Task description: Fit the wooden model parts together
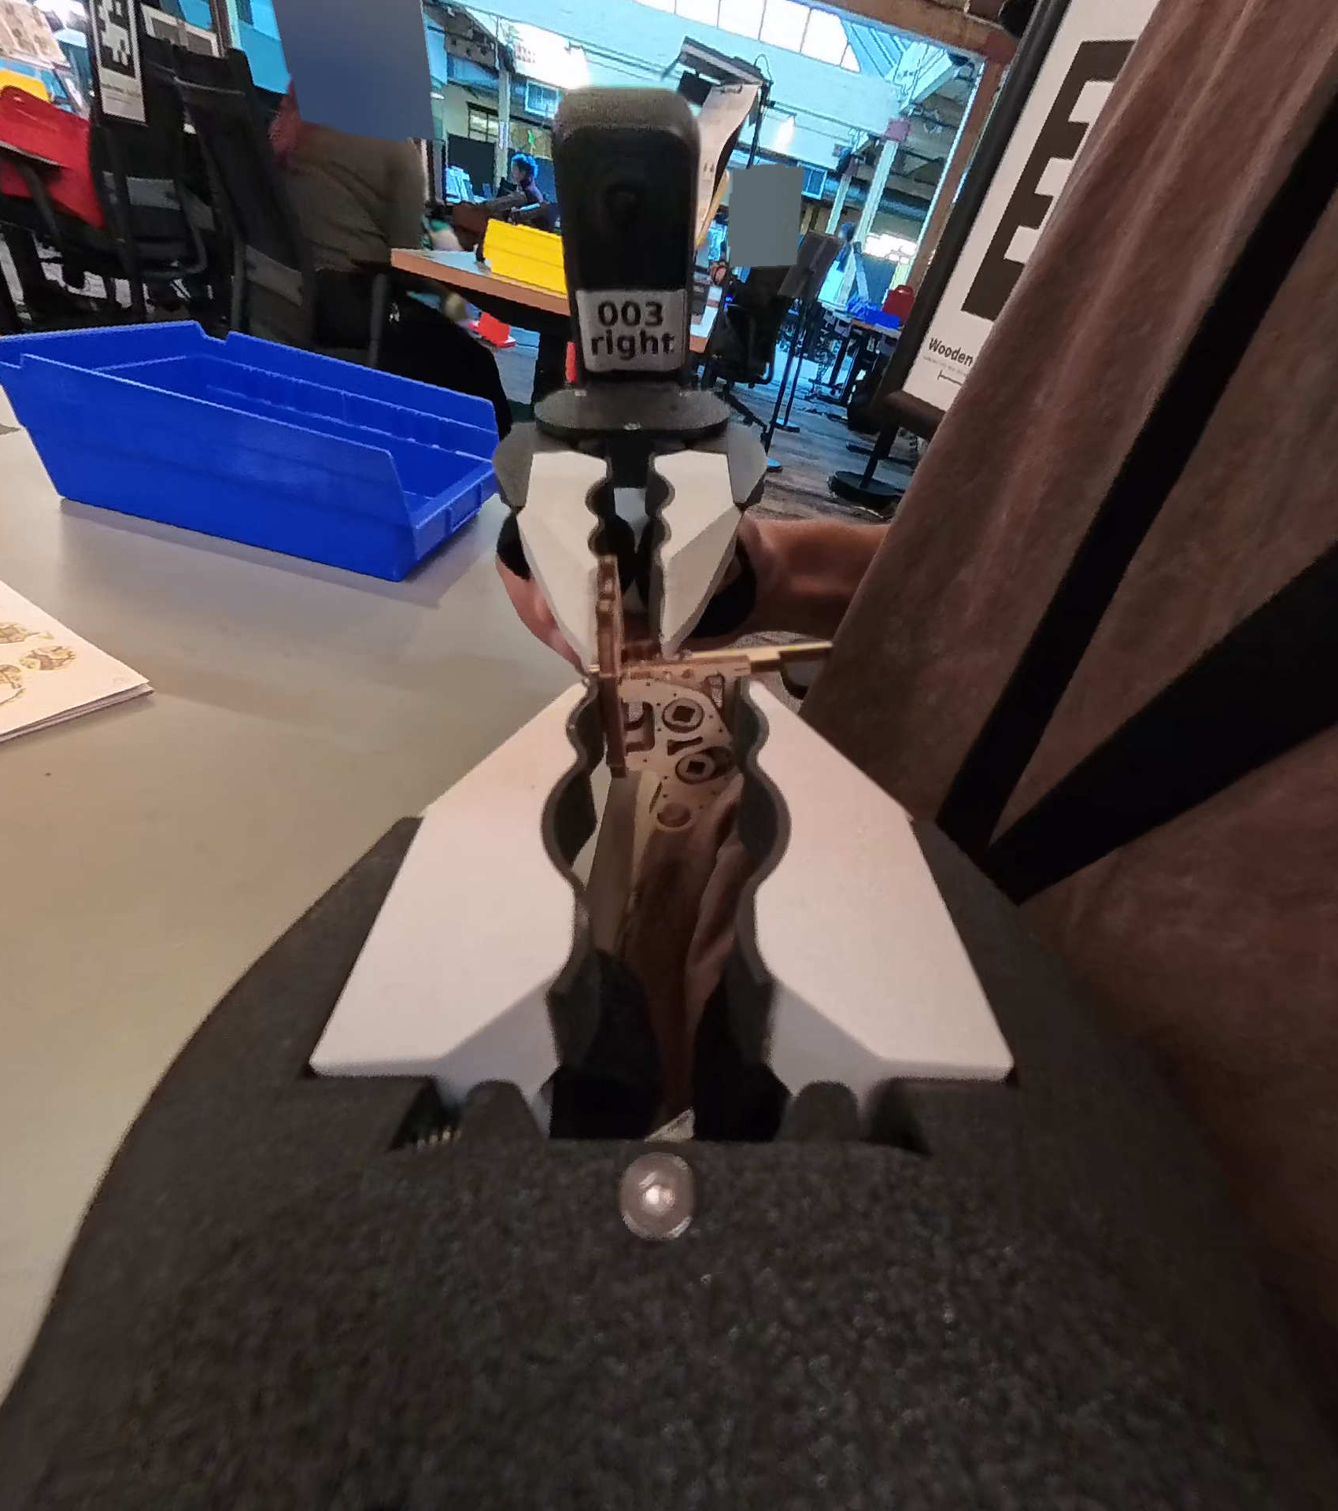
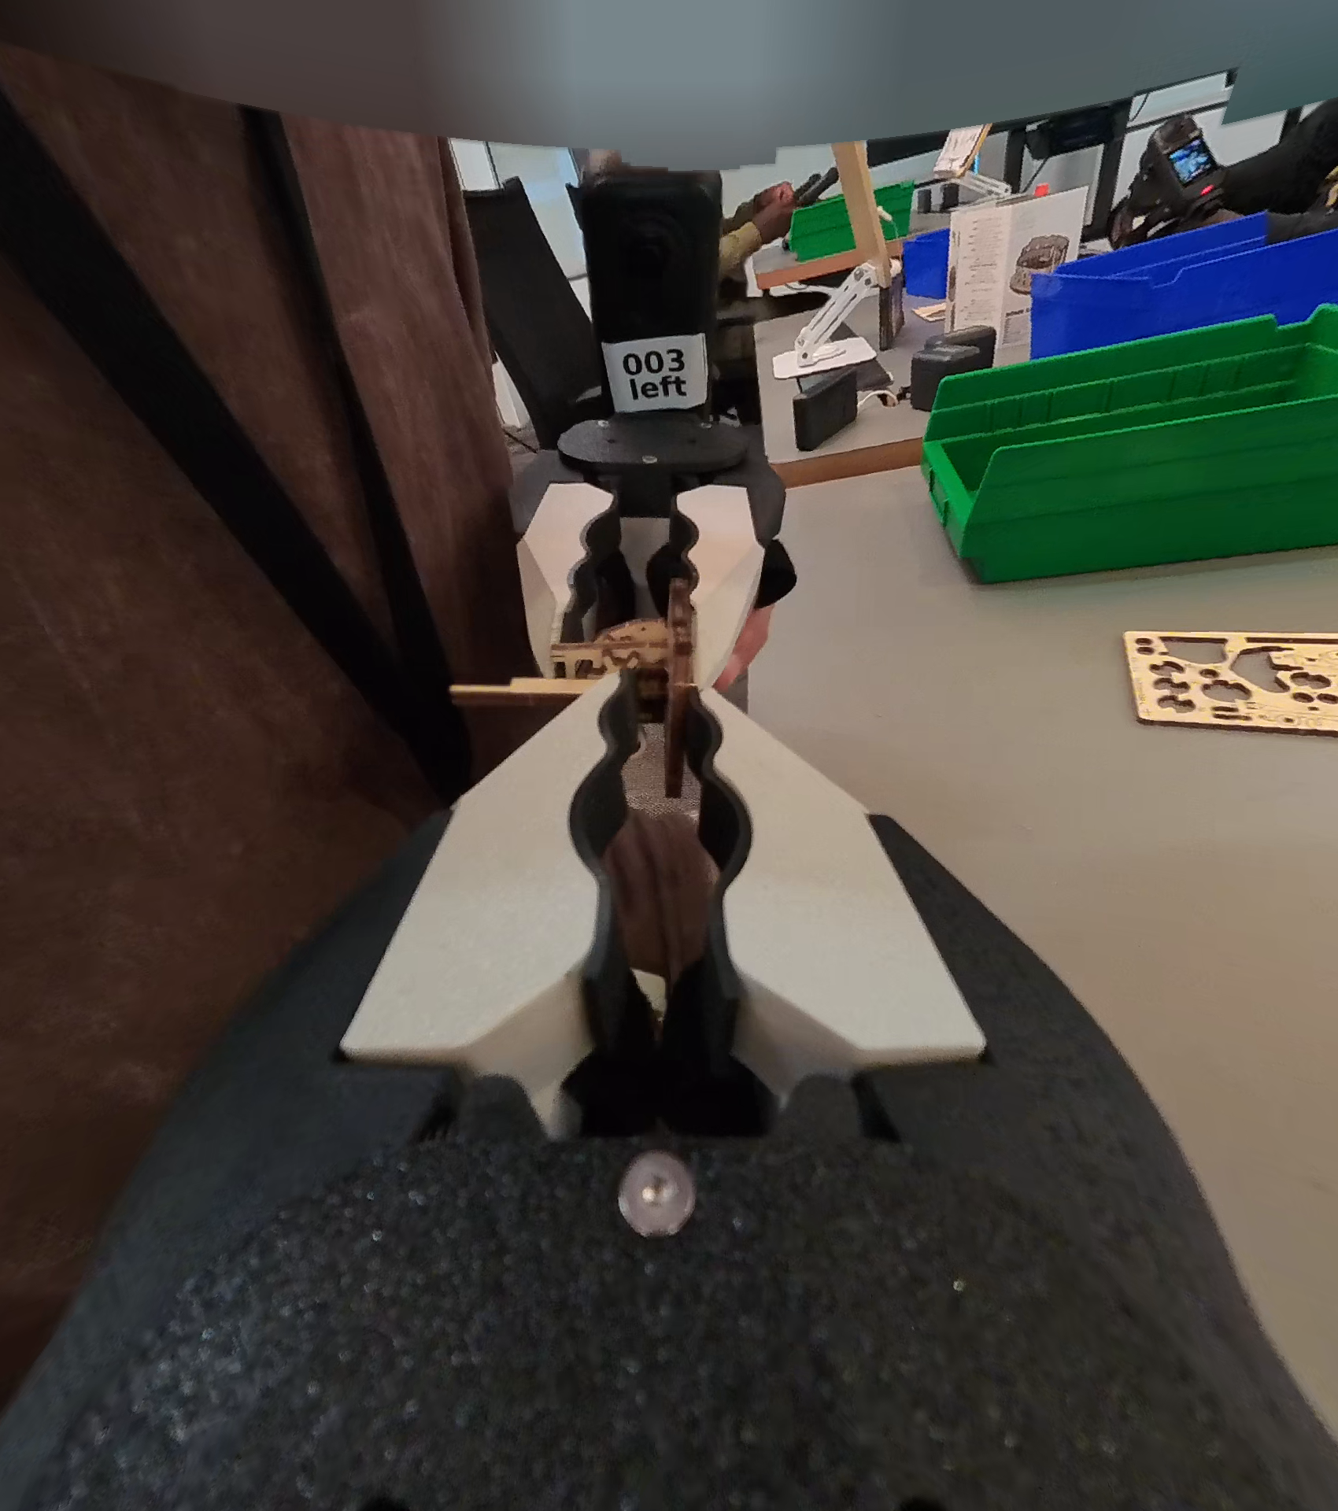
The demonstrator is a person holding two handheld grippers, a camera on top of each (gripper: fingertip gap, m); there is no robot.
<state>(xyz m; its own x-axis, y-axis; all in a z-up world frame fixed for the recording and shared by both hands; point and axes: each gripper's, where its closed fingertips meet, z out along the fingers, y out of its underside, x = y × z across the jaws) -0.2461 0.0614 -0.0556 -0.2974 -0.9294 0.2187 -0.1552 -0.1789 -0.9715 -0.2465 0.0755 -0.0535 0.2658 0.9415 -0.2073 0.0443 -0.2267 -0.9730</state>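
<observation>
Left tongs (image 1: 670, 695) hide most of wooden plate (image 1: 682, 740); grip unclear.

the perforated wooden sheet (image 2: 1279, 685) on the tabletop (image 2: 1058, 818) is cut off by the right edge of the right wrist view. in the left wrist view, the booklet (image 1: 3, 662) runs off the left edge. where the flat wooden plate (image 1: 678, 736) meets the upright wooden strip (image 1: 608, 654), the fingertips of both tongs hide the joint, so contact cannot be confirmed.
</observation>
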